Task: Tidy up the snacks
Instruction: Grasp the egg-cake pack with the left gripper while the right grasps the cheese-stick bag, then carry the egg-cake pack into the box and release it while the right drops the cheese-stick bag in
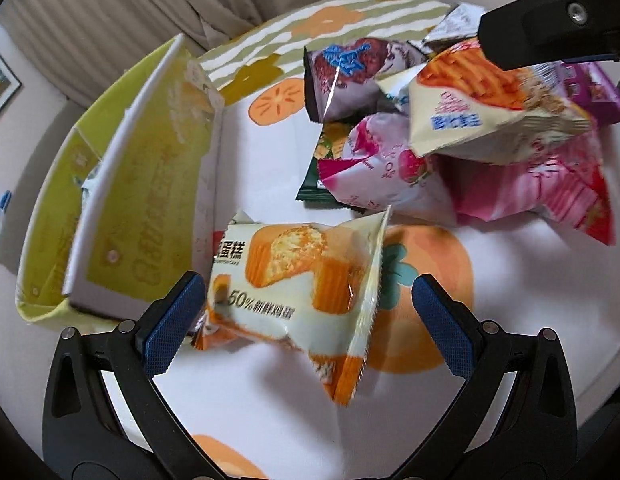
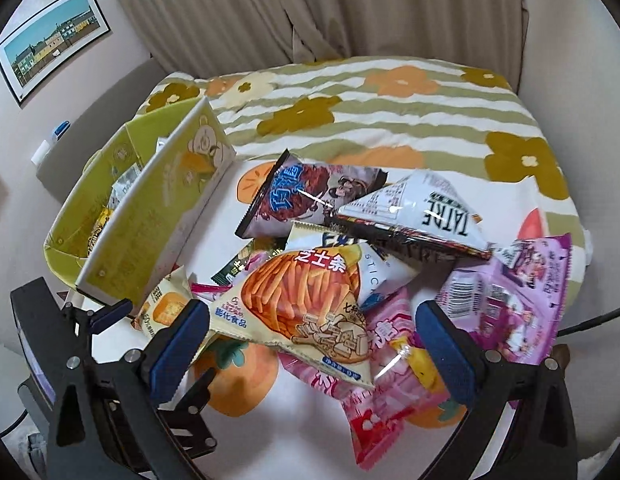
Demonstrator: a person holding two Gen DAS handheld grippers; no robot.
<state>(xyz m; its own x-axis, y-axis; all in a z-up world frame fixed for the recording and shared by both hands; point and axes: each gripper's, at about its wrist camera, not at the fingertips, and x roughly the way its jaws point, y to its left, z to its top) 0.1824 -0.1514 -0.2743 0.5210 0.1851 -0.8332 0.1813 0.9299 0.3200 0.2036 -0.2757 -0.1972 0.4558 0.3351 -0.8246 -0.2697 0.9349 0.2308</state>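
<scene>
A cream and orange cake packet (image 1: pixel 297 280) lies on the white persimmon-print cloth (image 1: pixel 269 152), between the wide-apart fingers of my open left gripper (image 1: pixel 310 320); its left edge is against the left pad. To the left stands a yellow-green box (image 1: pixel 149 200) with its lid raised. A pile of snack packets sits to the right. On top of it is a cheese-stick packet (image 2: pixel 301 304), just ahead of my open right gripper (image 2: pixel 312 350), whose fingers straddle it. The same pile holds a pink strawberry packet (image 2: pixel 390 372), a chocolate packet (image 2: pixel 305 200) and a purple packet (image 2: pixel 514 304).
The box (image 2: pixel 157 216) has a few packets inside it. A striped flower-print quilt (image 2: pixel 390 112) lies behind the pile, with curtains (image 2: pixel 310 8) beyond. A framed picture (image 2: pixel 49 40) hangs on the left wall. The left gripper's body (image 2: pixel 105 316) shows low left in the right wrist view.
</scene>
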